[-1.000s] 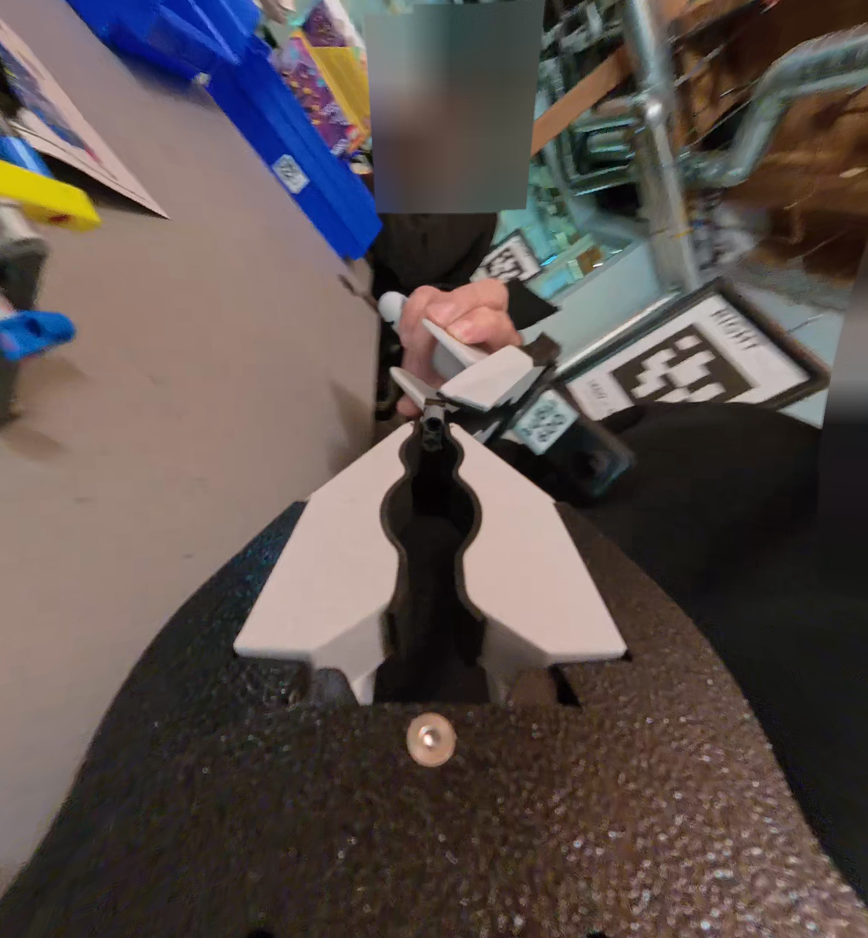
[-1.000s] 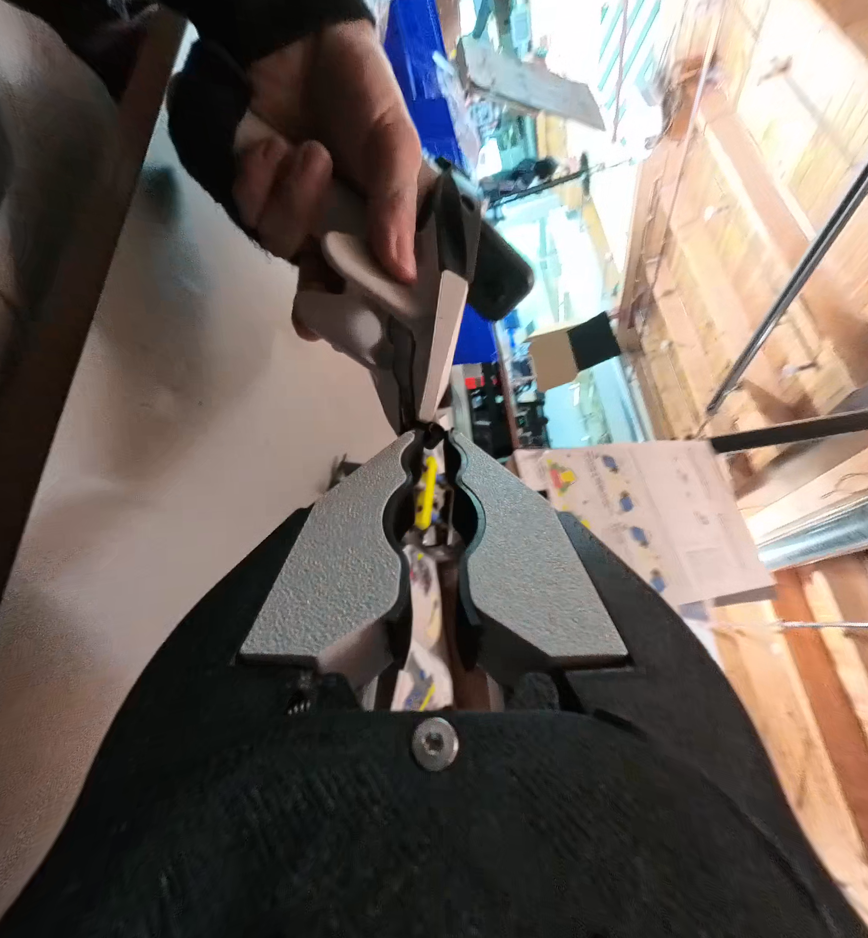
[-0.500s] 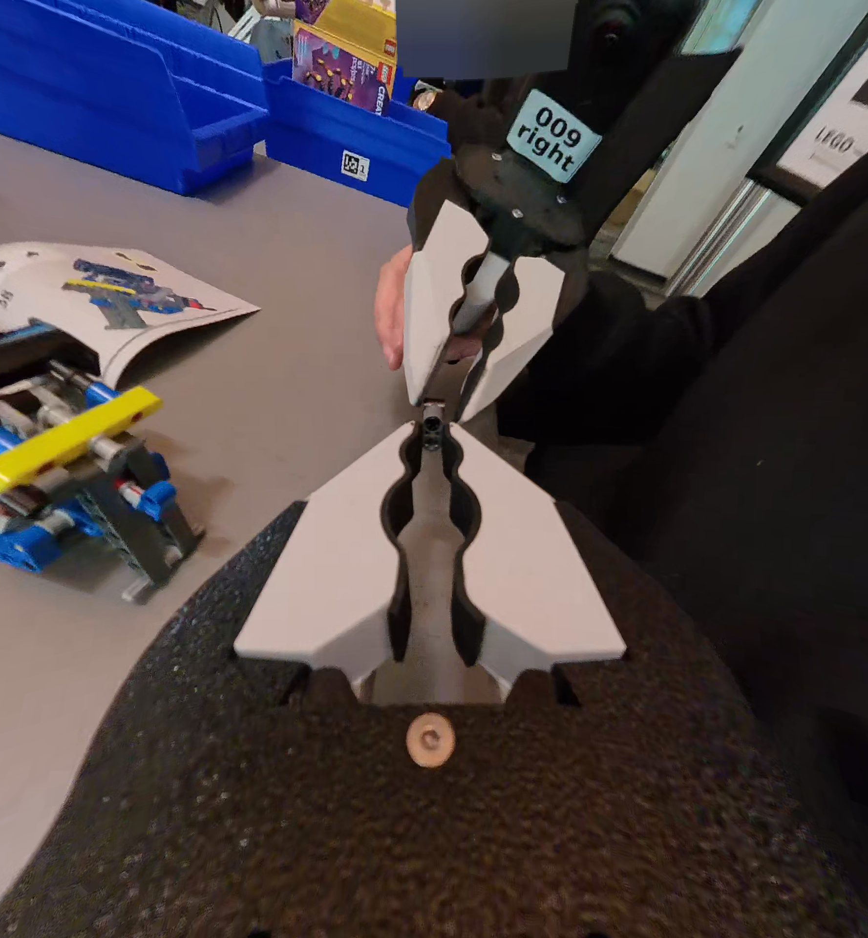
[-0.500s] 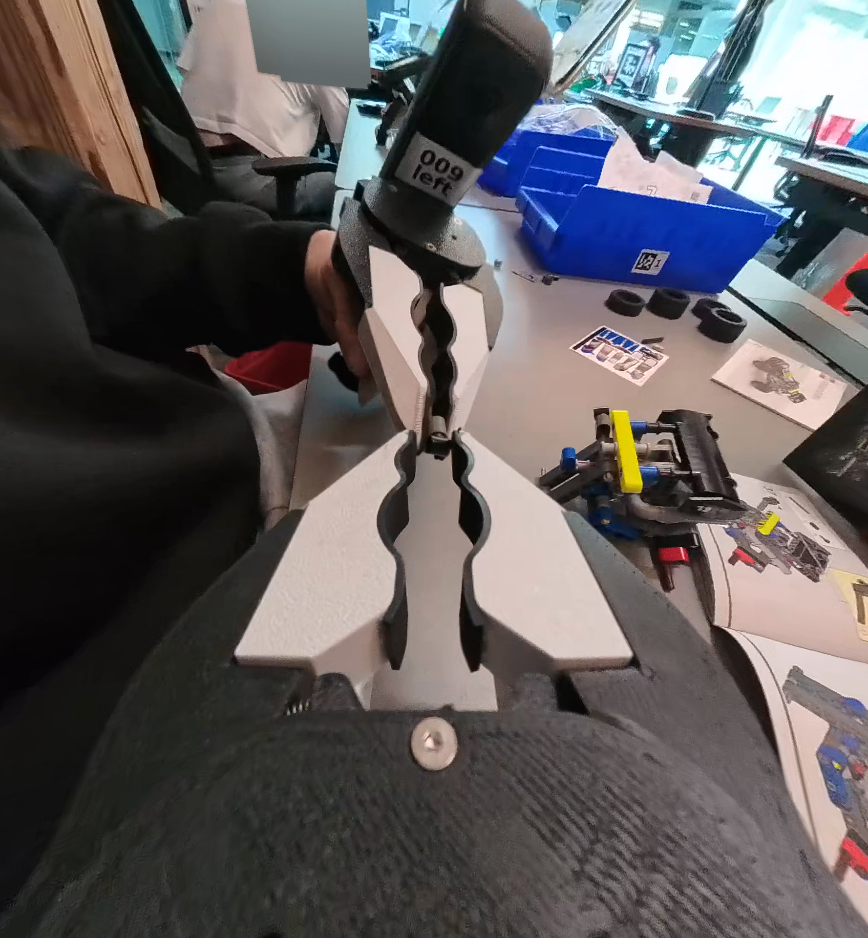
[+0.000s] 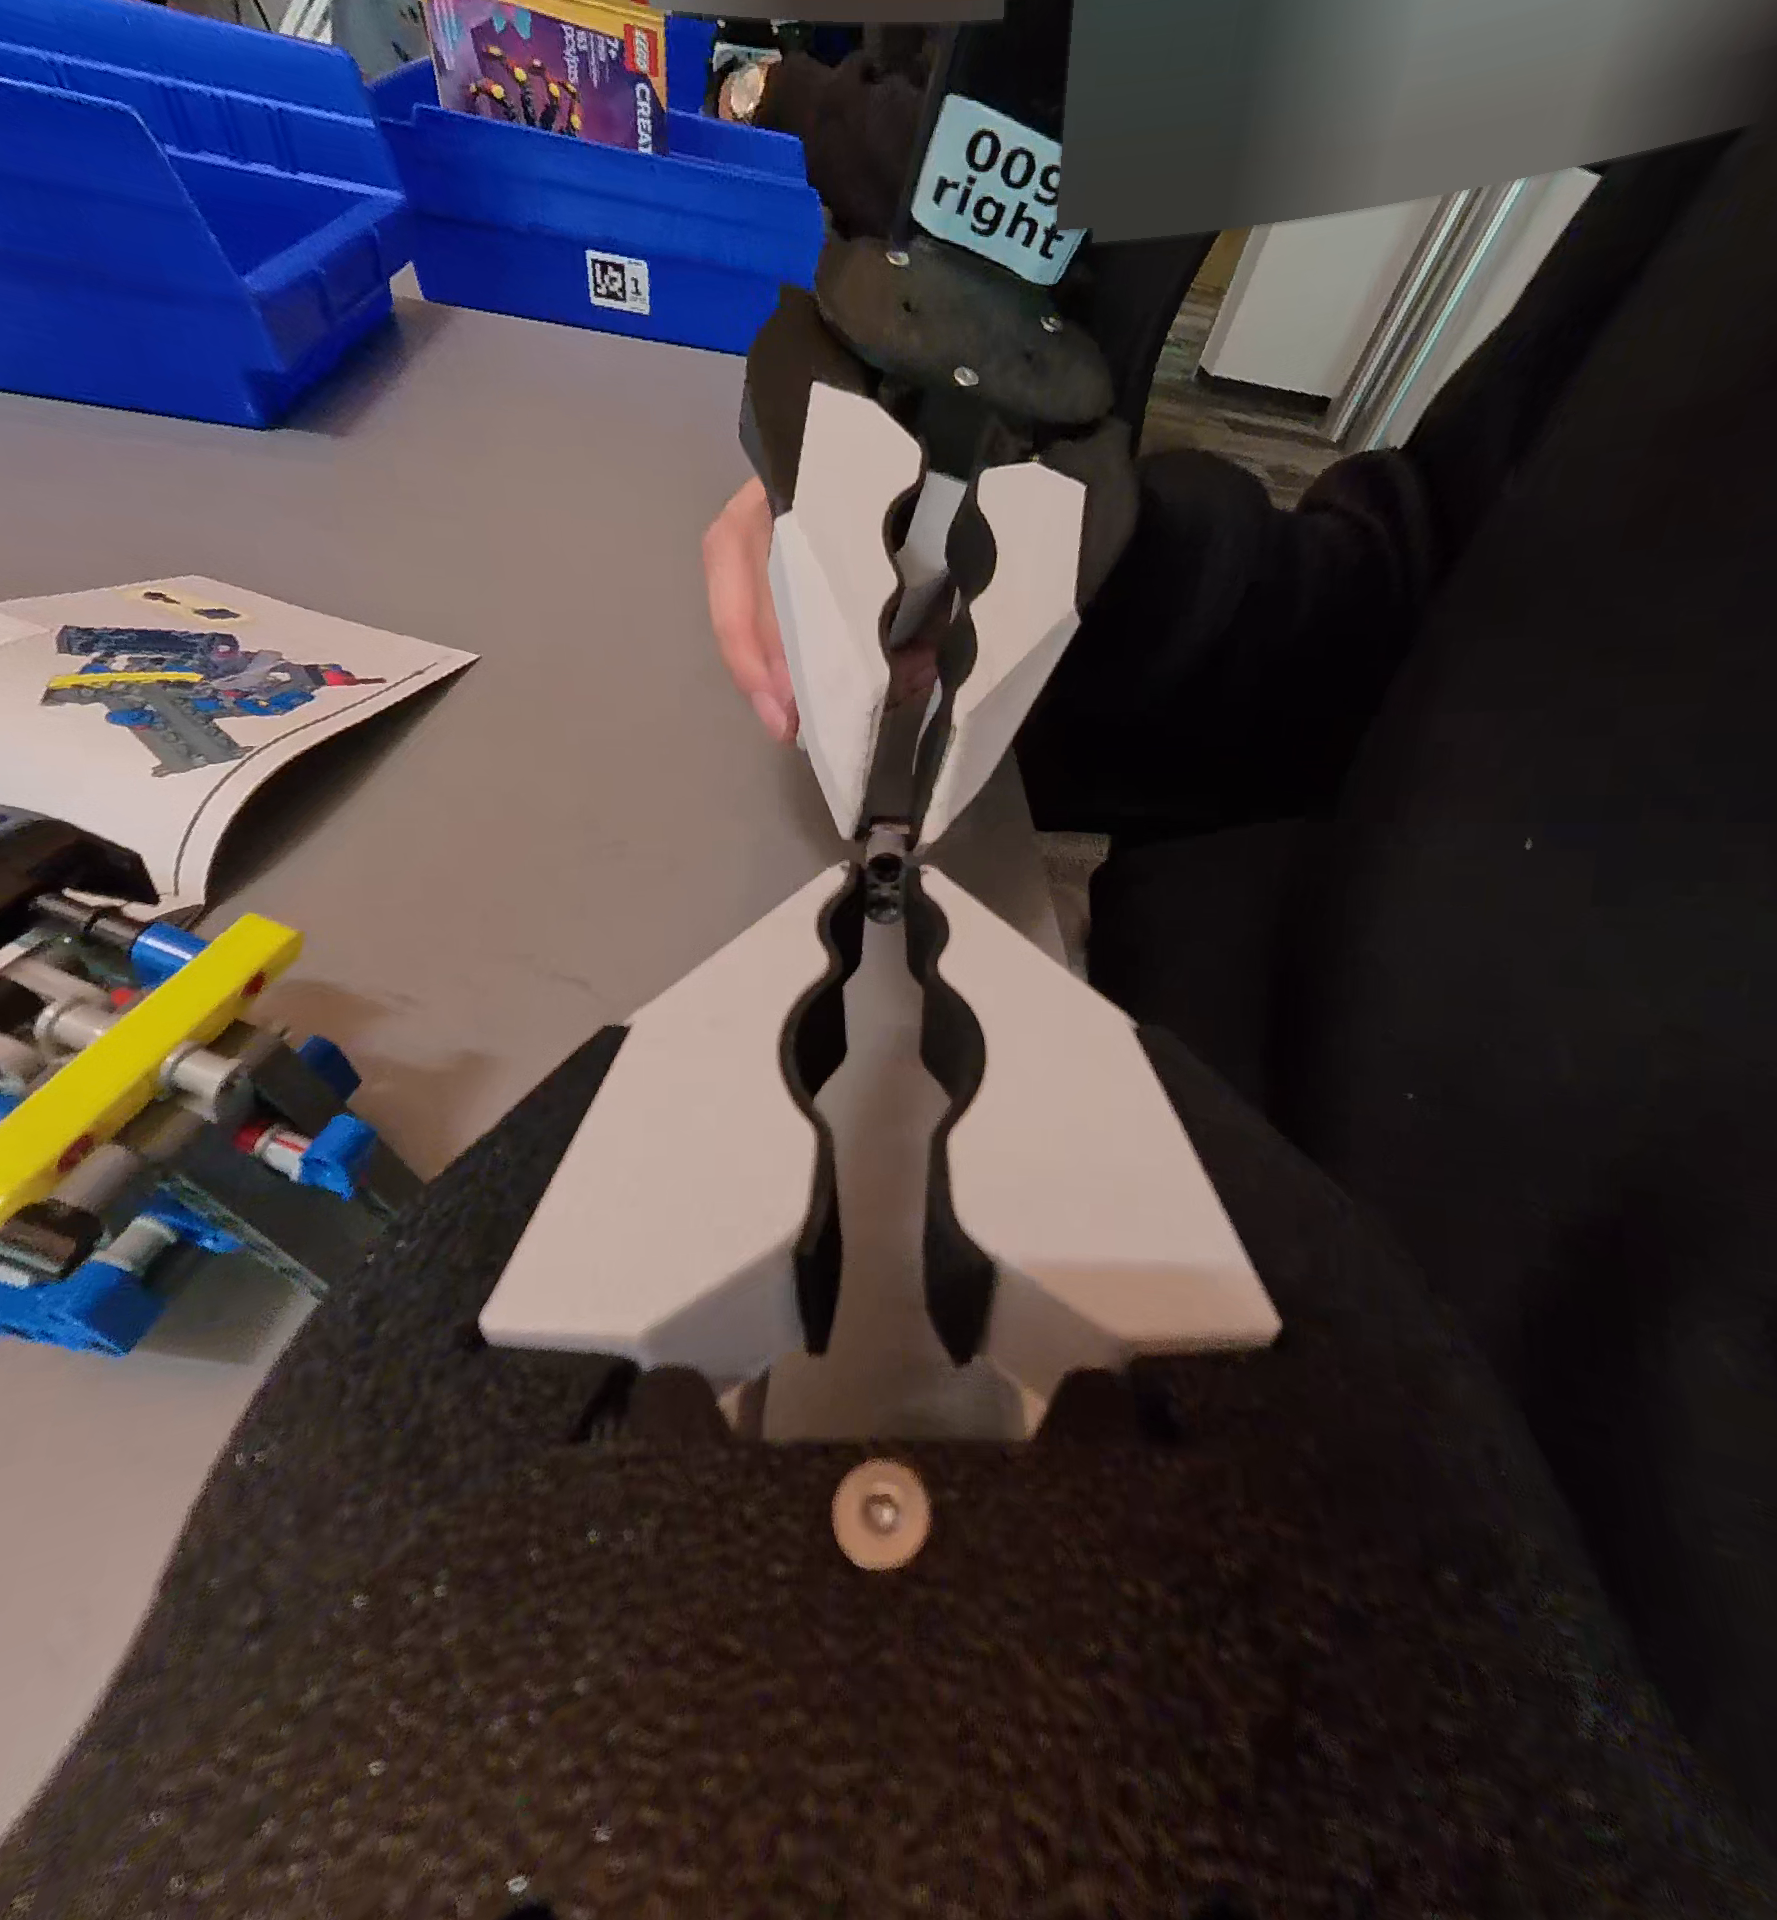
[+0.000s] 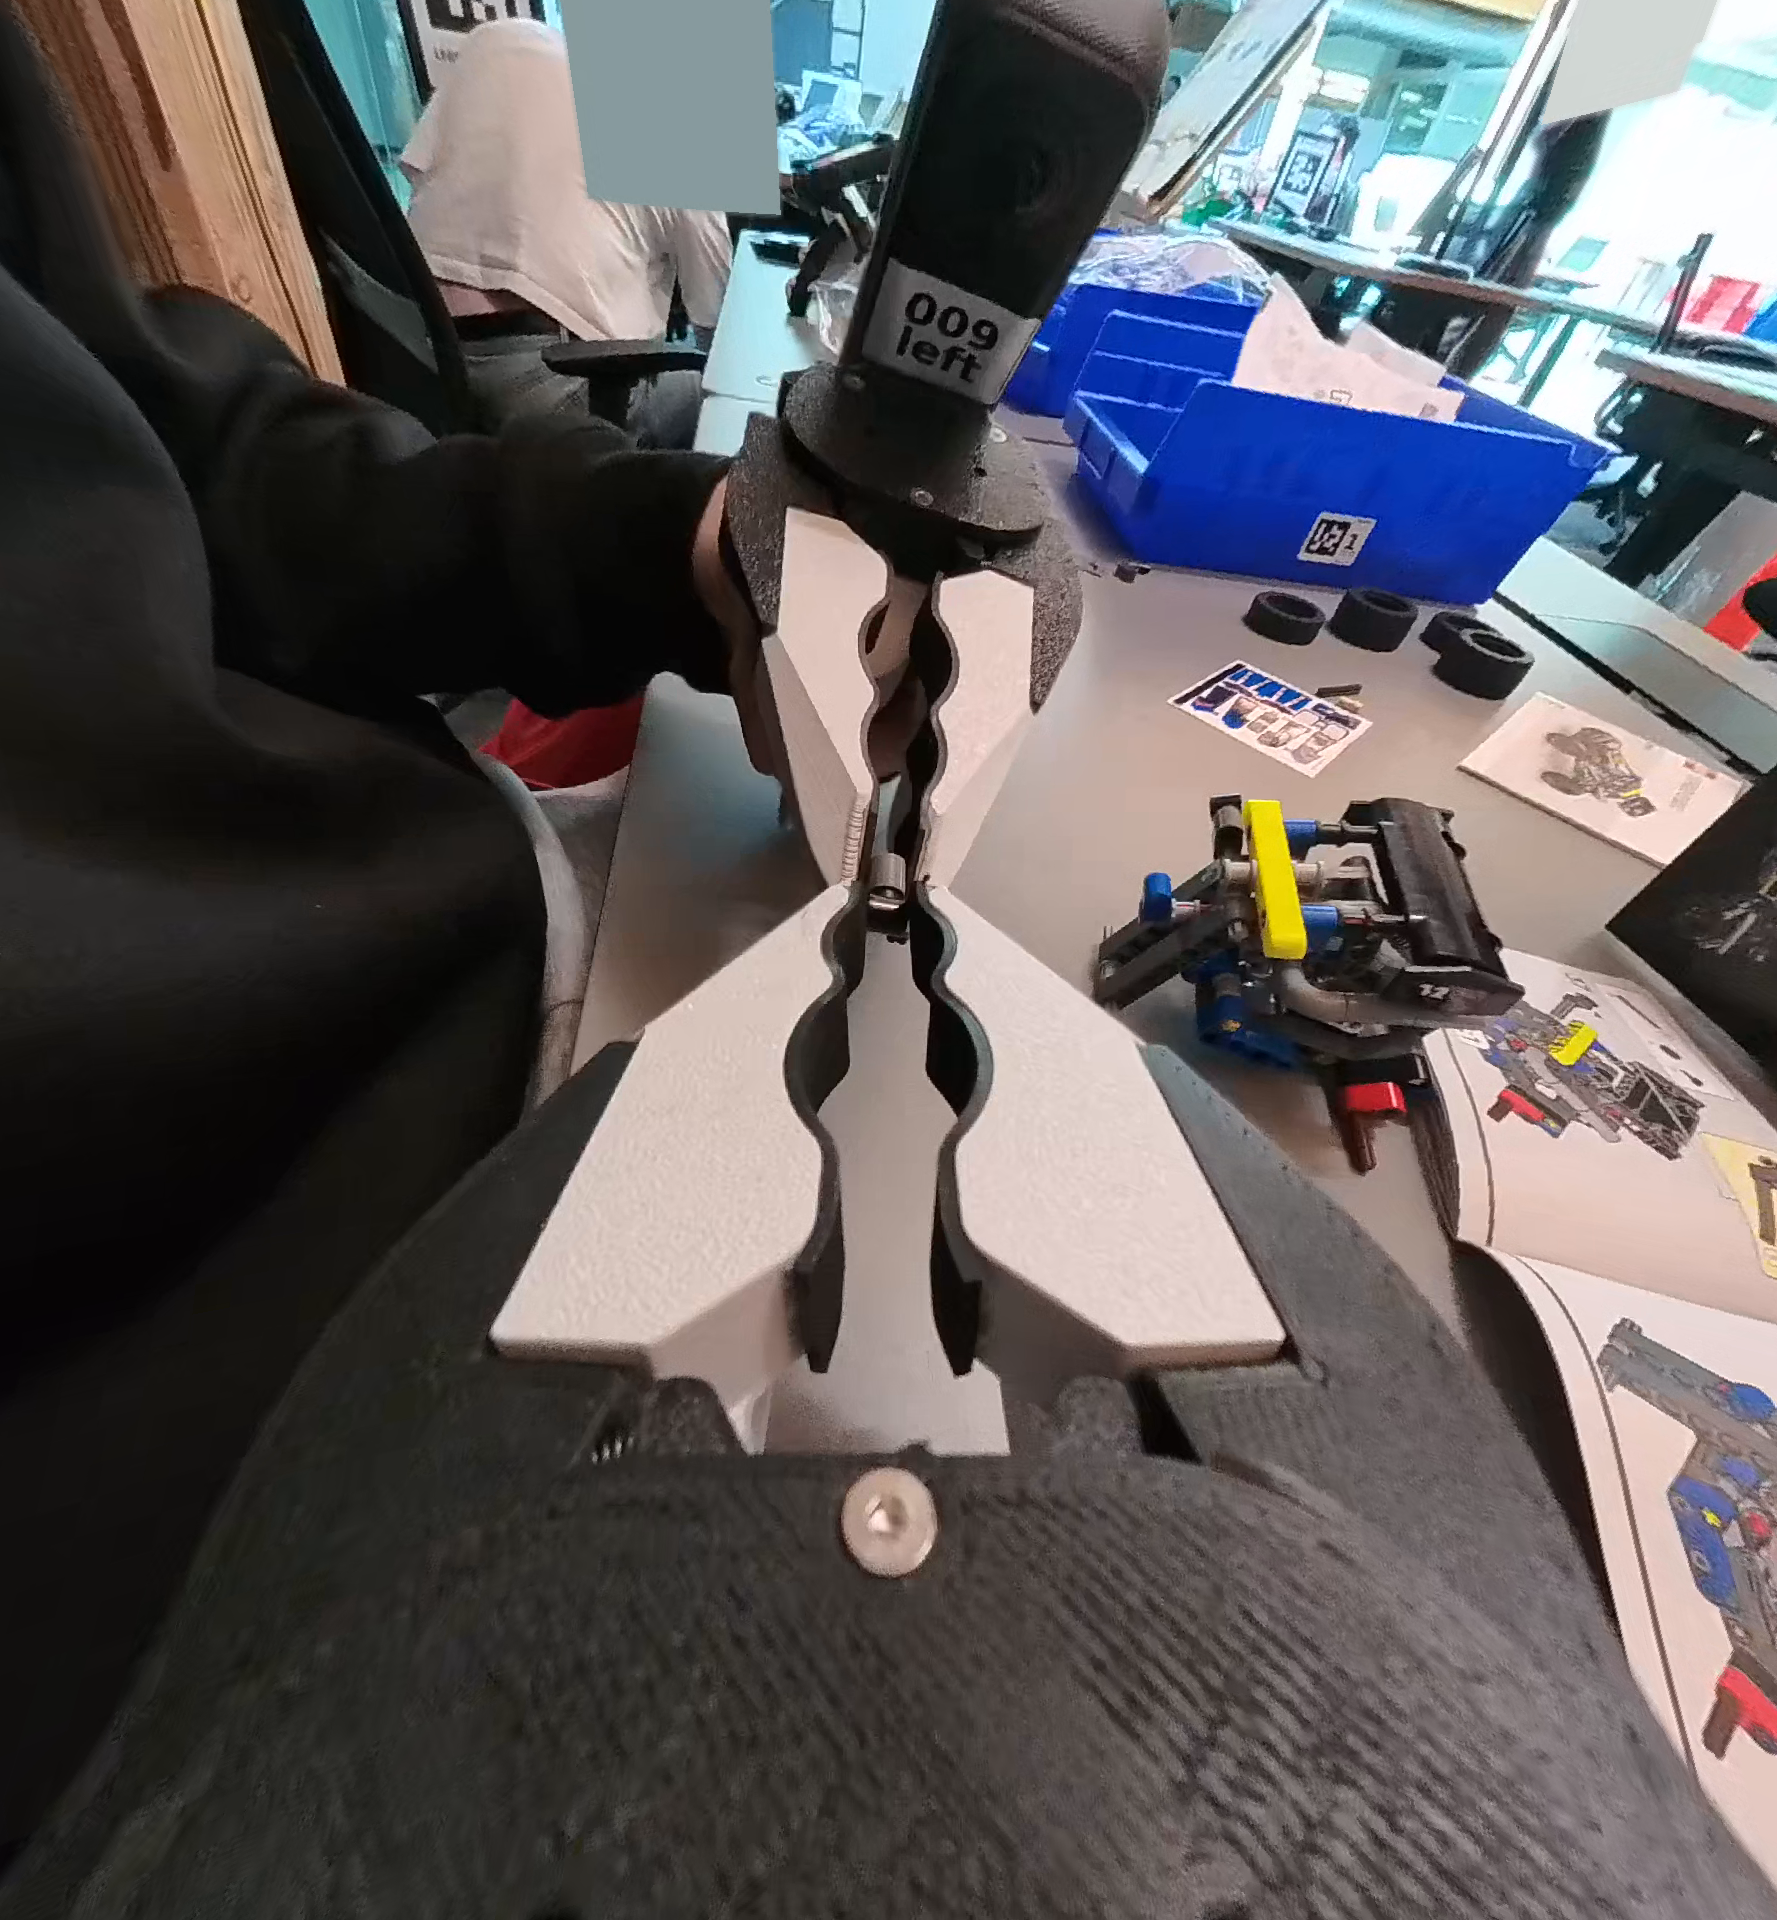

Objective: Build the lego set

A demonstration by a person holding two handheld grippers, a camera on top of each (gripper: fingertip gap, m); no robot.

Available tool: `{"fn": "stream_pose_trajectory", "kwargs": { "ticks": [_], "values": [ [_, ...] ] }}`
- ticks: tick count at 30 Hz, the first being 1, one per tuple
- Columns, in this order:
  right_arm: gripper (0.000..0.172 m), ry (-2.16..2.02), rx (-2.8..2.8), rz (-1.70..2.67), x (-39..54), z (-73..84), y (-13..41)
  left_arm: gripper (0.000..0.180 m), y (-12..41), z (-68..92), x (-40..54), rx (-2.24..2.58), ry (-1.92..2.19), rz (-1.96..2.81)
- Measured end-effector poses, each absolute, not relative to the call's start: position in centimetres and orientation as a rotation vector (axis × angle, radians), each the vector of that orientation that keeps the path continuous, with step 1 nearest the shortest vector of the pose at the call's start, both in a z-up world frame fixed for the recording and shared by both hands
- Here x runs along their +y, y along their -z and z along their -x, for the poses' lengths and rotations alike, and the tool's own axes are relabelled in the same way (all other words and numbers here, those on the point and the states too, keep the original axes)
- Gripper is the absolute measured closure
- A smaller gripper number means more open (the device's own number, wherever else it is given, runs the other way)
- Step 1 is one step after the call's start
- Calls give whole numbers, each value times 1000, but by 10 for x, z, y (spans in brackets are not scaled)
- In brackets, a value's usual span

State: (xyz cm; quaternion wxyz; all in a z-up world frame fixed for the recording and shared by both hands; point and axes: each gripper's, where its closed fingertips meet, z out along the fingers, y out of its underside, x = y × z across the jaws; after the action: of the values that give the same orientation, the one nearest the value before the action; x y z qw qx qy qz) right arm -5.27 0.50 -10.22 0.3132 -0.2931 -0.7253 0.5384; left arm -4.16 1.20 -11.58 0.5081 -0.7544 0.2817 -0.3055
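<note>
The left gripper (image 5: 885, 883) and right gripper (image 6: 886, 902) meet tip to tip above the grey counter (image 5: 510, 582) – both nearly closed on one small dark plastic pin (image 5: 884, 878) (its grey end sits at the right gripper's tips). A blue, yellow and black brick model (image 6: 1310, 935) stands nearby beside an open instruction booklet (image 6: 1611, 1101), with blue bins (image 5: 136, 208) behind

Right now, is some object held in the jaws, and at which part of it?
Yes. One small dark grey connector piece is pinched between both grippers: left gripper at one end, right gripper at the other.
</note>
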Motion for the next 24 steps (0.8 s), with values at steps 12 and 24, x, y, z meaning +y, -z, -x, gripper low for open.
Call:
{"fn": "stream_pose_trajectory", "kwargs": {
  "ticks": [12, 24],
  "values": [
    [167, -1390, -1692, 1021, 43, 82, 99, 162, 113, 75, 44, 532, 426, 1854],
    [168, -1024, -1665, 976, 59, 118, 111, 100, 142, 160, 47, -95, -297, 2097]
  ]
}}
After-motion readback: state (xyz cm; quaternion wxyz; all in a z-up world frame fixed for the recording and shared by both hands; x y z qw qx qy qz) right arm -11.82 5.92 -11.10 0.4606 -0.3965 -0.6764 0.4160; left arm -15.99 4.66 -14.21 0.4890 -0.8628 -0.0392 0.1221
